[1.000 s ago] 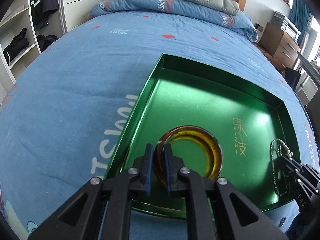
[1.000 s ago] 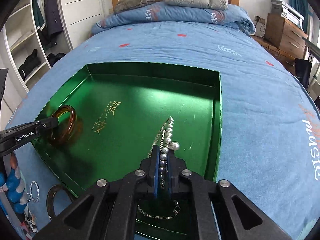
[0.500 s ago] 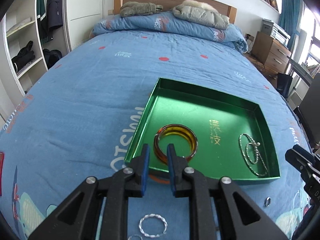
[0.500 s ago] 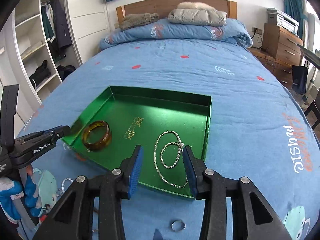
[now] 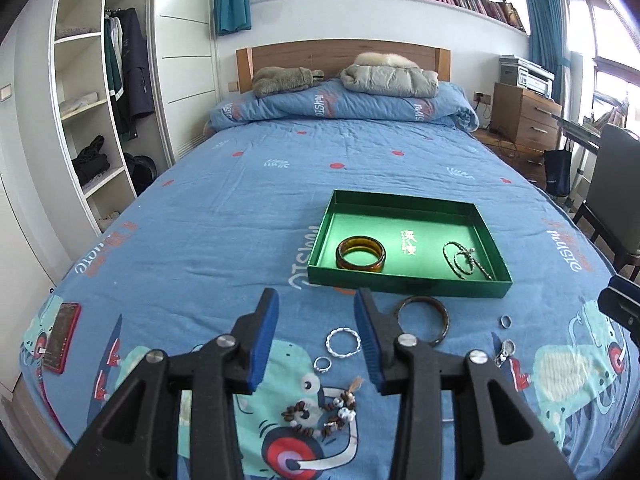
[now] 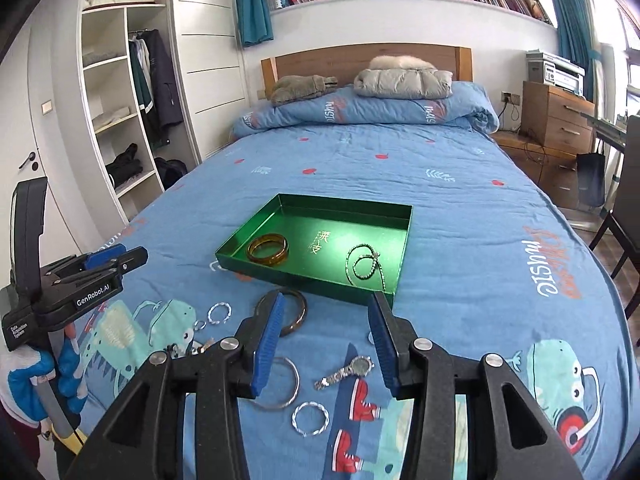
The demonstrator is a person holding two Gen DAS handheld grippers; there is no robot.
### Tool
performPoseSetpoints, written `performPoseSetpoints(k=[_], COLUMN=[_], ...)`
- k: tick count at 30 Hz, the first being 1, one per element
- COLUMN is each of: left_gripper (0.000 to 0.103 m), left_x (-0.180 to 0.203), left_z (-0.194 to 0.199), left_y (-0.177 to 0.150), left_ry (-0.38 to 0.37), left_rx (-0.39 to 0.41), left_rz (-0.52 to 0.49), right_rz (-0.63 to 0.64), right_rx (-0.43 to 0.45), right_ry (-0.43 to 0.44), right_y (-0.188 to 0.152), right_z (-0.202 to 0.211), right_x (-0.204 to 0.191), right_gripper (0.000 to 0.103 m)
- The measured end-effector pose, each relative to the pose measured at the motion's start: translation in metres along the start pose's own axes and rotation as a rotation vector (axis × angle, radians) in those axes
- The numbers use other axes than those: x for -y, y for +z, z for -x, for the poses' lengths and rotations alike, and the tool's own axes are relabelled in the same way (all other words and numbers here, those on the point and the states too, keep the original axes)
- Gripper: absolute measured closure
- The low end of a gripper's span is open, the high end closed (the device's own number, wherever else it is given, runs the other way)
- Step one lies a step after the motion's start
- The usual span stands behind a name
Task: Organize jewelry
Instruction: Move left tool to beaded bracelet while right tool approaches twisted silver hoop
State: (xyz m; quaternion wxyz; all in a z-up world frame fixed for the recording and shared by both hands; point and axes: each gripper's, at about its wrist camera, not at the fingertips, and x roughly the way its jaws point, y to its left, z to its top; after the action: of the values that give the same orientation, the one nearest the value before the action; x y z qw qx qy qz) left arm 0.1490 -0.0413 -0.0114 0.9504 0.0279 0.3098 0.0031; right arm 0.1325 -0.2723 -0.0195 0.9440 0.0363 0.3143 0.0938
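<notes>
A red phone (image 5: 61, 338) lies at the far left edge of the blue bedspread (image 5: 224, 240). The left gripper (image 5: 316, 336) hangs above the spread with its blue-padded jaws spread wide and nothing between them. Under and just past it lie a brown-and-white beaded bracelet (image 5: 320, 416), a small silver ring (image 5: 322, 364) and a twisted silver bangle (image 5: 343, 342). Right of these a dark bangle (image 5: 422, 320) sits just in front of the green tray (image 5: 408, 286). Inside the tray an amber bangle (image 5: 361, 254) rests at the left and a coiled silver bead chain (image 5: 464, 260) at the right, well apart, with gold characters between them. Right of the dark bangle lie a small grey ring (image 5: 506, 321) and a wristwatch (image 5: 505, 352). The right gripper (image 6: 326, 344) is likewise wide open and empty, poised over a plain silver hoop (image 6: 280, 384), another twisted bangle (image 6: 310, 419) and the watch, near the tray's front wall
</notes>
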Motion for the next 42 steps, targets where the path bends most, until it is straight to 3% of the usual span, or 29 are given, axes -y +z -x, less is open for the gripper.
performPoseSetpoints(k=[10,16,21,25,29,35,42], left_gripper=[0.066,0.066,0.066,0.066,0.066,0.066,0.066], left_x=[-0.029,-0.063,-0.081,-0.076,-0.058,-0.059,-0.056], left_z=[0.053,0.054,0.032,0.012,-0.013,-0.060,-0.097], left_y=[-0.026,-0.051,-0.084,-0.102,-0.109,-0.113,-0.115], left_ry=[-0.007,-0.031,-0.041,-0.100,-0.143,-0.152,-0.162], left_rx=[0.025,-0.011,-0.095,-0.143,-0.195,-0.284,-0.347], left_rz=[0.042,0.044,0.043,0.037,0.004,0.067,0.071], right_rz=[0.008,0.012,-0.005,-0.035,-0.066,-0.079,-0.070], right_rx=[0.040,0.035,-0.024,-0.084,-0.127,-0.200,-0.279], right_ry=[-0.009,0.002,0.010,0.019,0.027,0.040,0.044], right_y=[-0.038,-0.055,-0.073,-0.089,-0.099,-0.109,-0.117], right_z=[0.057,0.069,0.051,0.025,0.003,-0.032,-0.080], right_x=[-0.008,-0.009,-0.002,0.004,0.008,0.011,0.010], right_gripper=[0.059,0.060,0.064,0.068,0.069,0.071,0.075])
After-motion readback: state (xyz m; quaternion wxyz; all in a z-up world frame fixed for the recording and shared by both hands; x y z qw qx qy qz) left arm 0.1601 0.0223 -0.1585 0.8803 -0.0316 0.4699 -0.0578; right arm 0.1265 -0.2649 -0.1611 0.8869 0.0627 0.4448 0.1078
